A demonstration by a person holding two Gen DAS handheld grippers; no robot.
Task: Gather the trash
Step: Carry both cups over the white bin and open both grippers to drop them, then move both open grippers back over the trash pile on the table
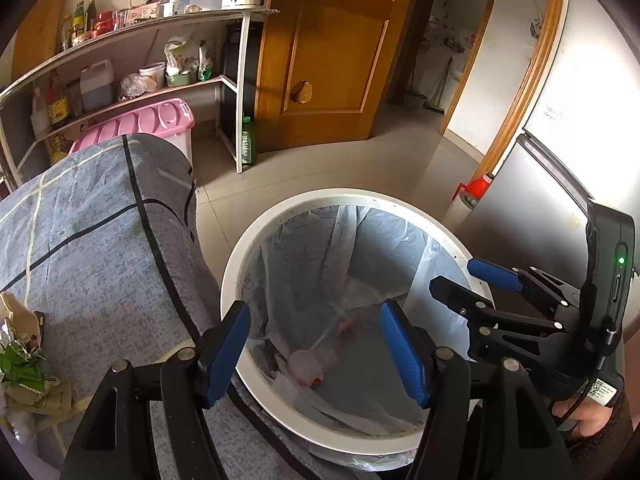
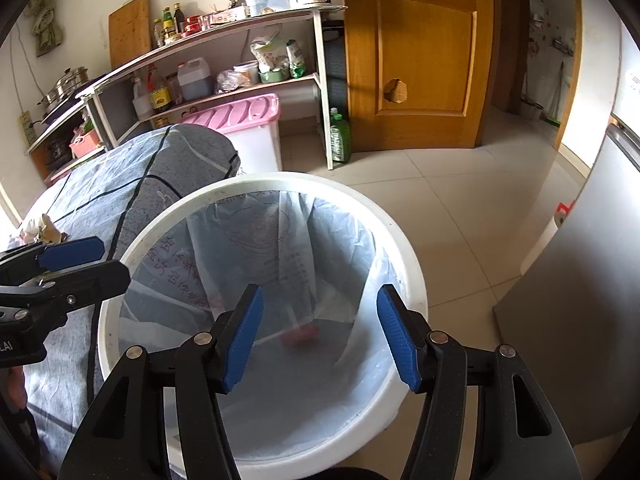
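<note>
A white round bin [image 1: 240, 264] [image 2: 404, 248] with a thin plastic liner stands on the floor against the cloth-covered table [image 1: 100, 240]. At its bottom lie a pale cup-like piece [image 1: 306, 364] and a red item [image 2: 300, 334], blurred. My left gripper [image 1: 314, 312] hangs open over the bin's near rim with nothing between its fingers. My right gripper [image 2: 320, 294] is open above the bin's mouth, also empty. Each shows in the other's view: the right gripper [image 1: 460, 276] at the bin's right rim, the left gripper [image 2: 108, 260] at its left rim. Crumpled paper and green wrappers [image 1: 24, 360] lie on the table.
A shelf unit [image 1: 160, 40] with bottles and jars stands behind the table, with a pink-lidded box [image 1: 140, 124] beneath it. A green bottle [image 1: 248, 142] stands by the wooden door [image 1: 328, 60]. A grey fridge [image 1: 532, 200] rises to the right, with a red-topped roll [image 1: 476, 188] beside it.
</note>
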